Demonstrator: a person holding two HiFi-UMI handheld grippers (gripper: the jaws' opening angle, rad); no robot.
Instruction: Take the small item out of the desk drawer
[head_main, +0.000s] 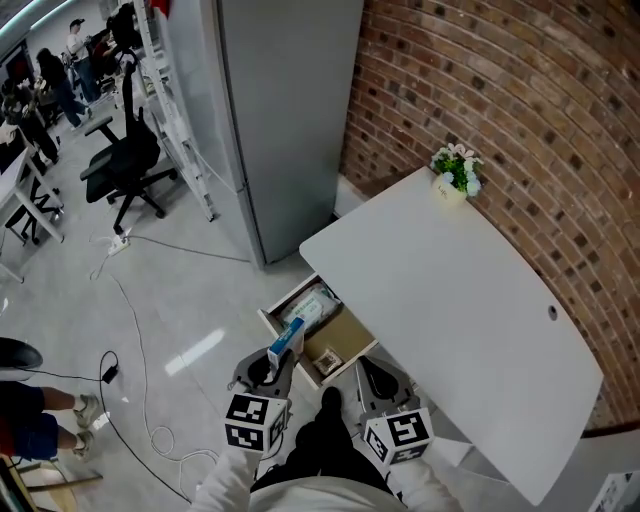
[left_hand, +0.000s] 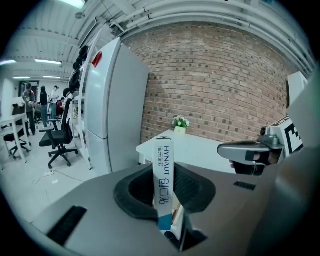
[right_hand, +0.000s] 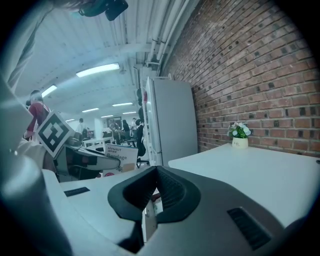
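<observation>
The box (head_main: 287, 338) sits clamped upright in the left gripper (head_main: 281, 352), apparently lifted out above the open drawer (head_main: 352, 333) under the desk (head_main: 450, 290), so only setting it down seems left, with the right gripper (head_main: 370, 372) closed and empty alongside.

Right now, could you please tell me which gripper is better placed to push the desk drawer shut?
Right. The right gripper is empty and sits beside the open drawer, while the left gripper is clamped on the bandage box.
</observation>
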